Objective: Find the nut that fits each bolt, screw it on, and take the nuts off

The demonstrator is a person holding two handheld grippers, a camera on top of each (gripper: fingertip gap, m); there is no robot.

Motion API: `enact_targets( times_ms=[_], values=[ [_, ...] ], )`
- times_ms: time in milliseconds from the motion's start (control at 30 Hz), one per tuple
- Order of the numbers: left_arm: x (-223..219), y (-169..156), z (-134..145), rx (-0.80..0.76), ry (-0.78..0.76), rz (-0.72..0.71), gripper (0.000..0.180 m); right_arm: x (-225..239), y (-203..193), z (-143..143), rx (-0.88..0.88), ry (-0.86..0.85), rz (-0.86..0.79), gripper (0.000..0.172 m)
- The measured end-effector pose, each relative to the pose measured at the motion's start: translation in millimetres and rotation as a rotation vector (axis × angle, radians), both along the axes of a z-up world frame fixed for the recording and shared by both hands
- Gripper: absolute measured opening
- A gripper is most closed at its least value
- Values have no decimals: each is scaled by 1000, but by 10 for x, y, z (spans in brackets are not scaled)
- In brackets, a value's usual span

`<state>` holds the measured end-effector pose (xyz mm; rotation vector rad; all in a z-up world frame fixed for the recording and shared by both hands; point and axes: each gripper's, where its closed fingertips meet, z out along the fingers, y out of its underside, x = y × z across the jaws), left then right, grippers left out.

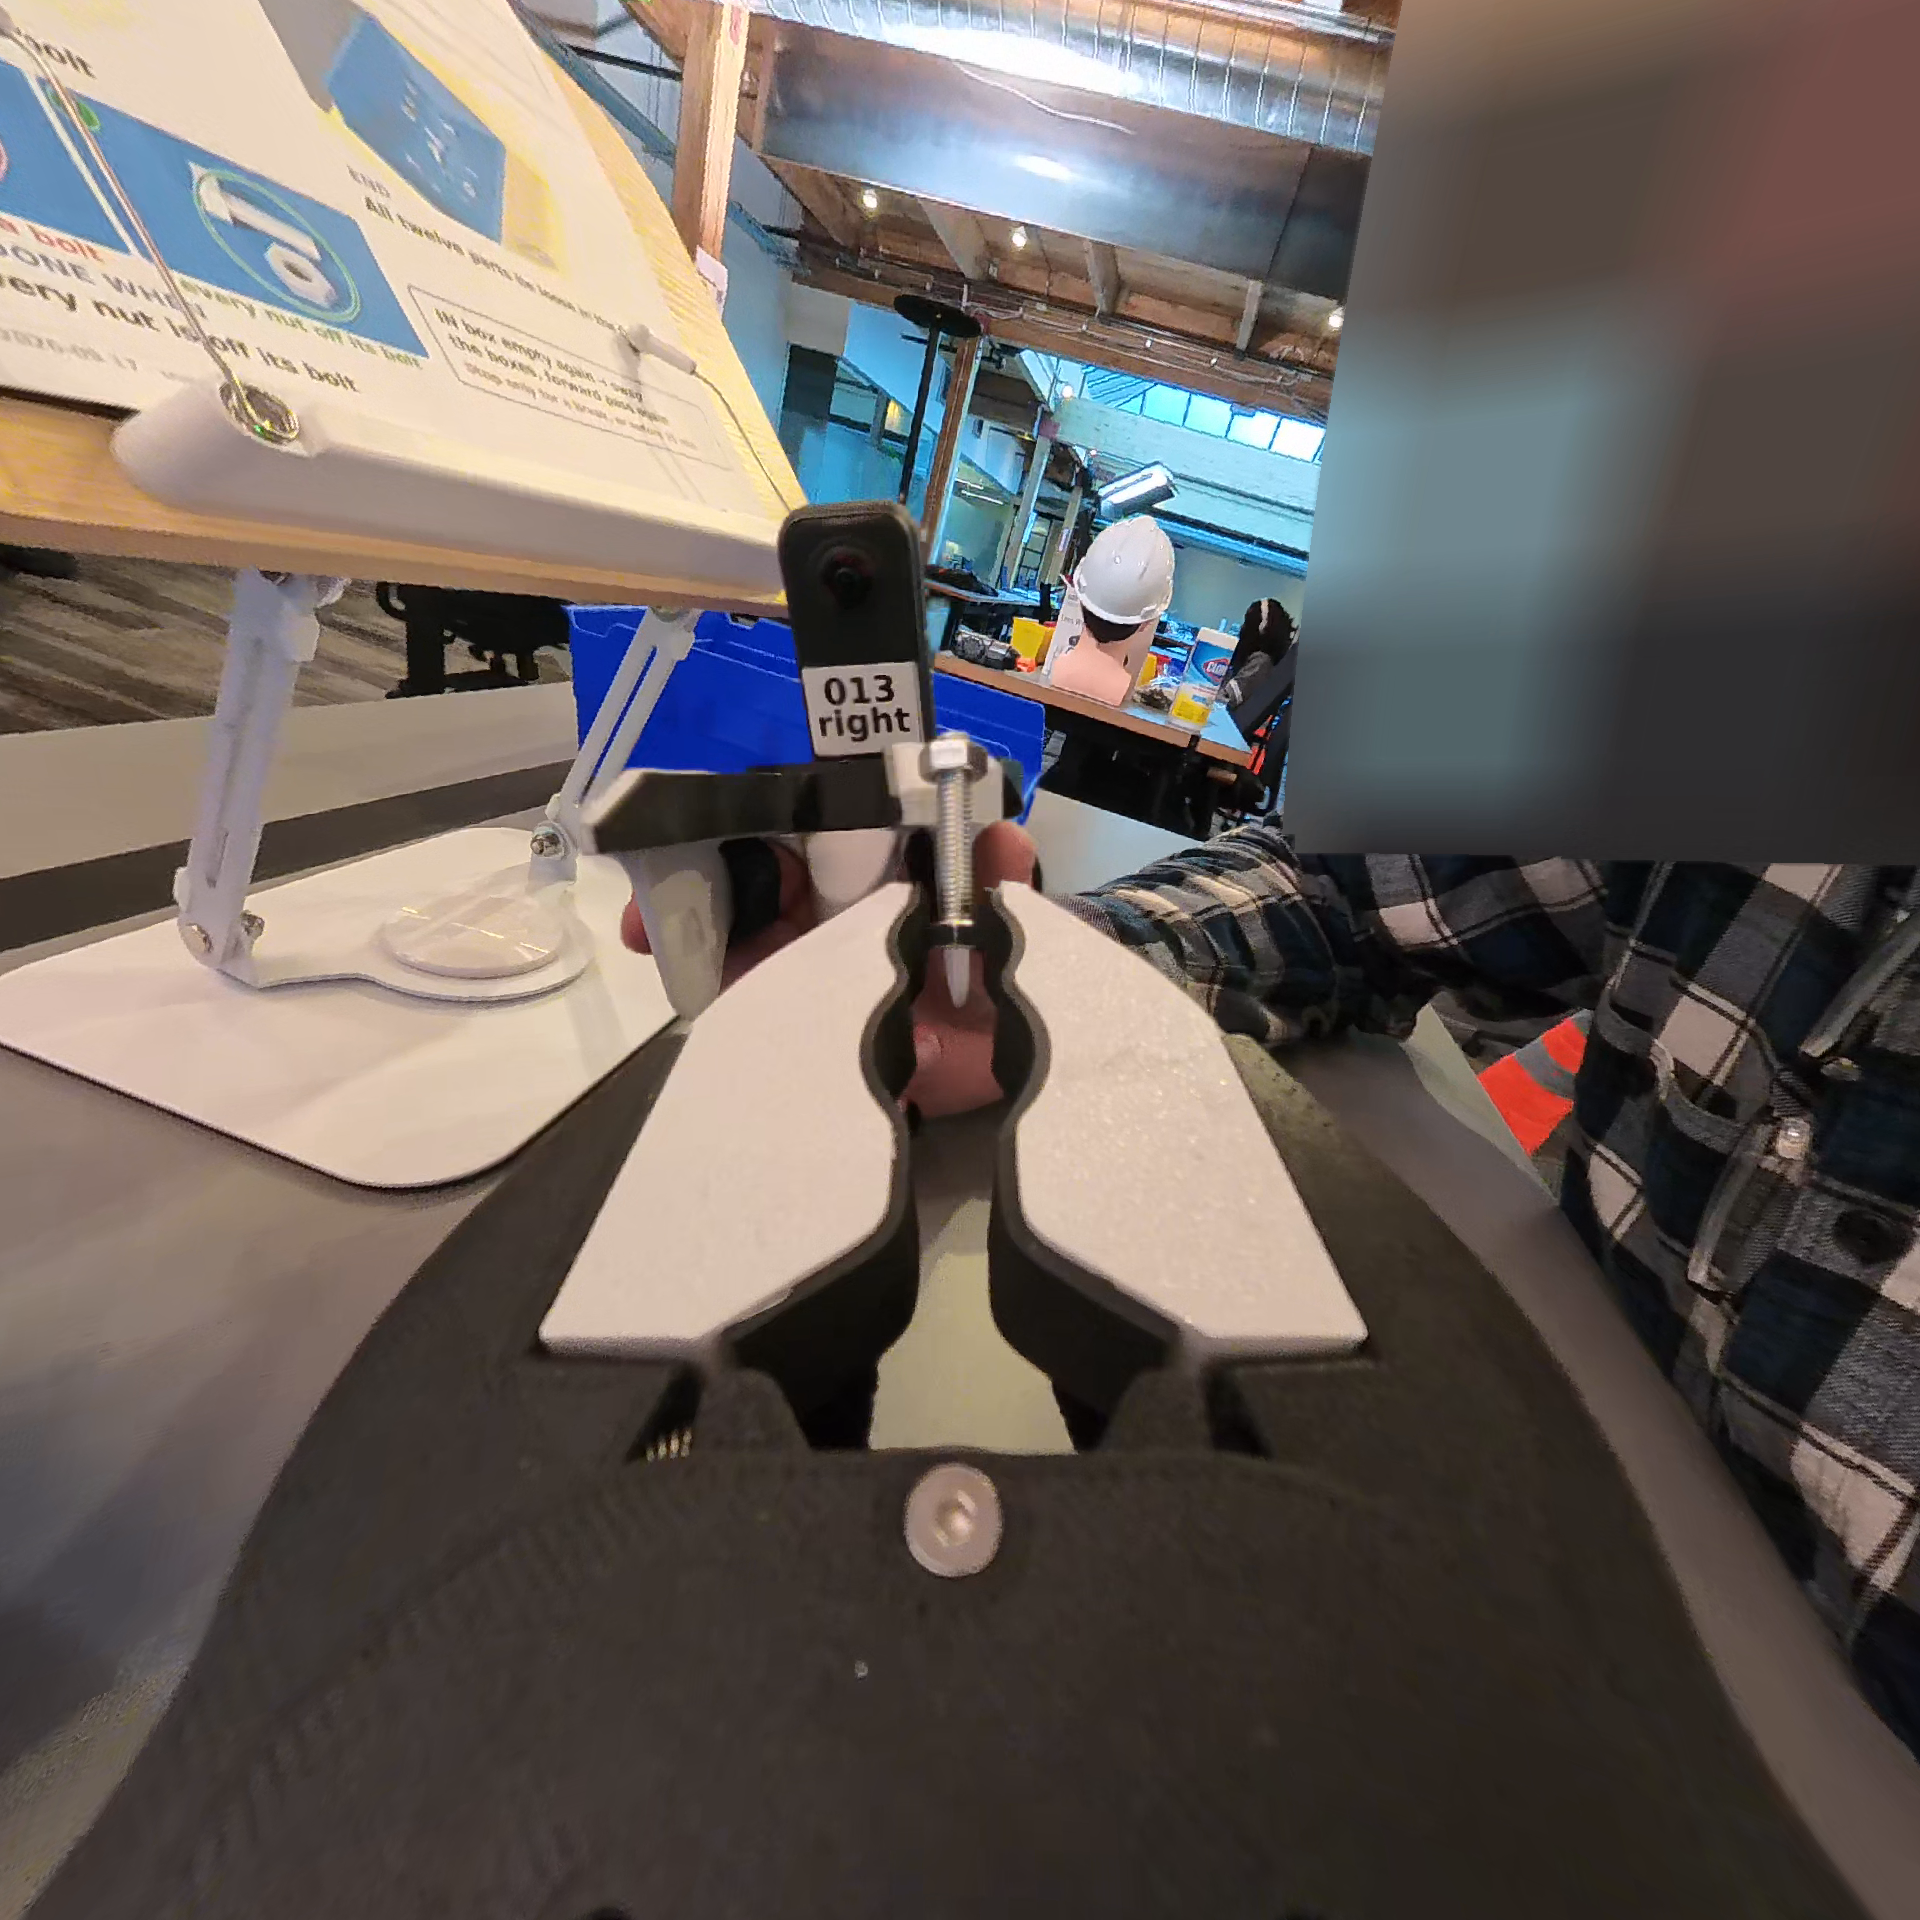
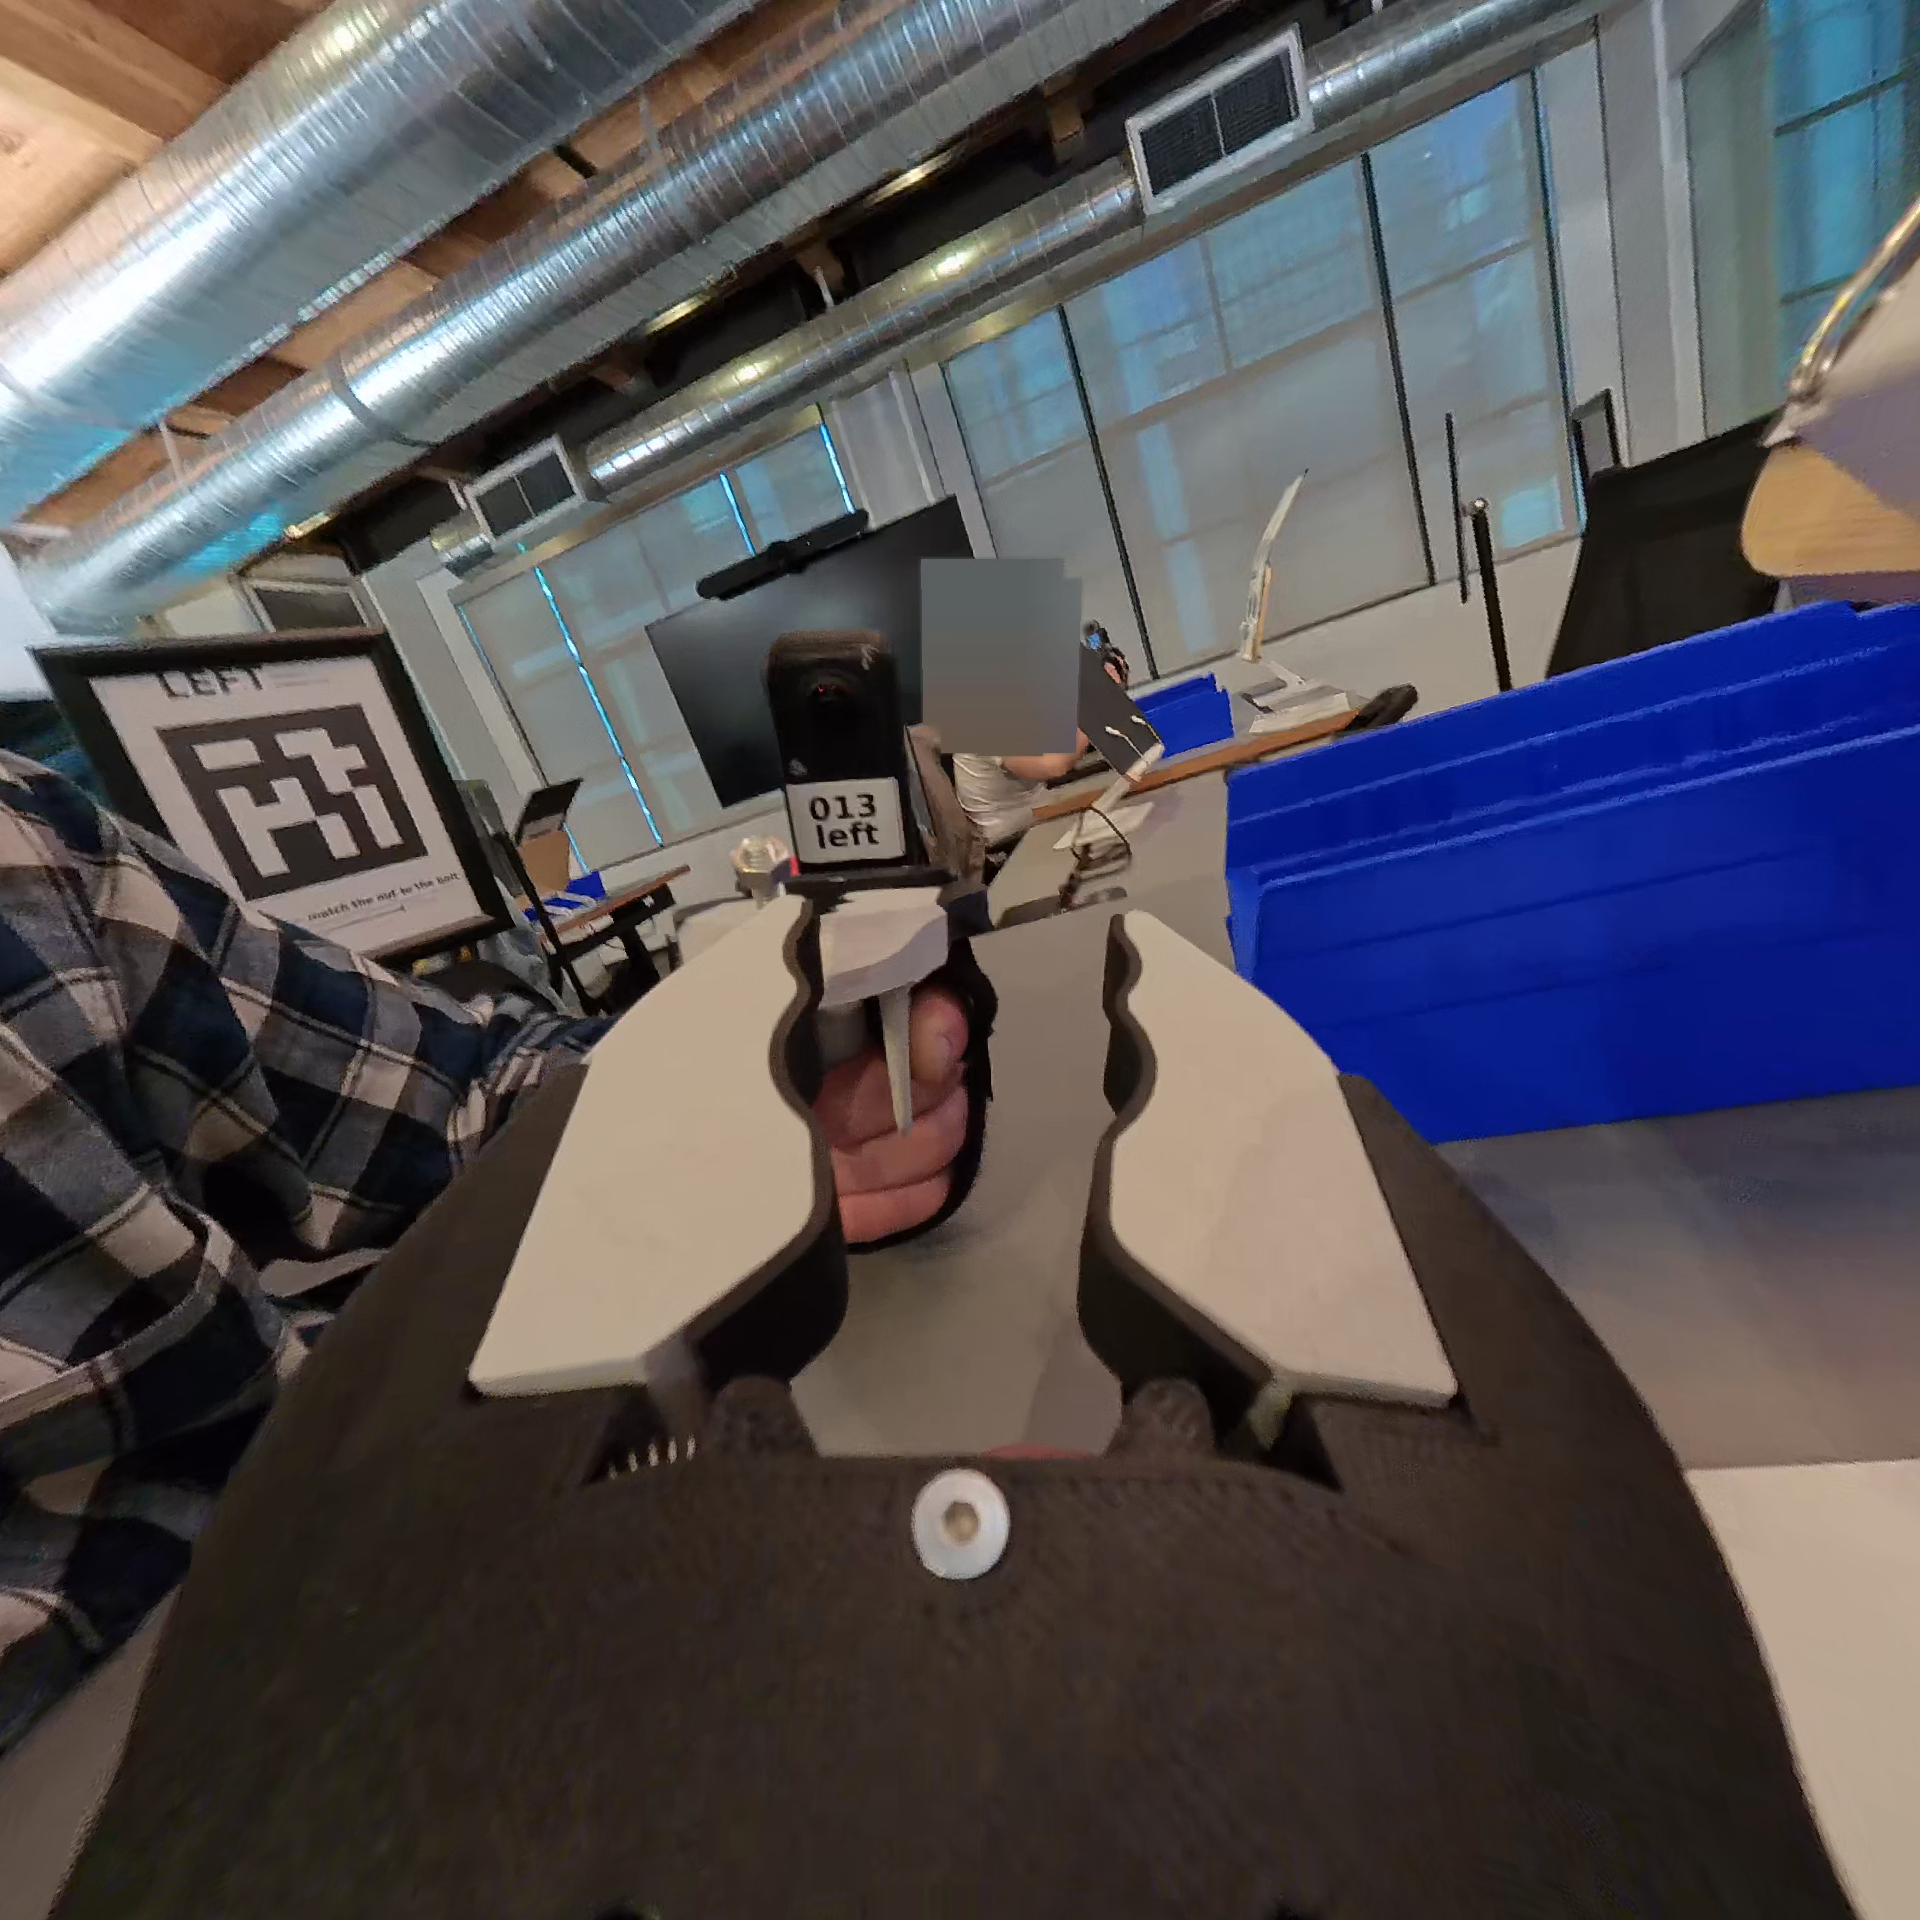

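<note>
Bolt (image 1: 954,831) gripped near its lower end between the narrowed pads (image 1: 1039,935) of the left gripper (image 1: 956,935), upright and clear of the table (image 1: 208,1351); a nut (image 1: 945,756) sits near the top of its threads, level with the far fingertip of the right gripper (image 2: 956,935), whose jaws stand wide with nothing between them. Small, stiff steel, probably light; smooth threads may slip or spin, so the nut's flats seem the best hold. Beyond: a white stand (image 1: 312,1039) and blue bin (image 2: 1558,883)
</note>
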<state>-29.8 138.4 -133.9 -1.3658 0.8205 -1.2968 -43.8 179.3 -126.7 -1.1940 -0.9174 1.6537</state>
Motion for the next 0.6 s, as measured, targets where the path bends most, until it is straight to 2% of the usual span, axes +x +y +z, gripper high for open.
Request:
enact_targets(
  times_ms=[200, 367, 400, 500, 600],
  values=[
    [15, 3, -32, -14, 3, -11, 9, -46, -184, 55, 55, 13, 46, 55],
    [24, 13, -56, -10, 18, -4, 9, -36, -92, -11, 45, -11, 19, 56],
    [13, 20, -53, -8, 14, -1, 9, -33, -53, -42, 39, -22, 9, 50],
    [5, 18, -37, -3, 10, 2, 9, 7, 22, -36, -7, -3, 8, 53],
    [13, 20, -55, -11, 13, -5, 9, -28, -135, 20, 67, 1, 38, 56]
  ],
)
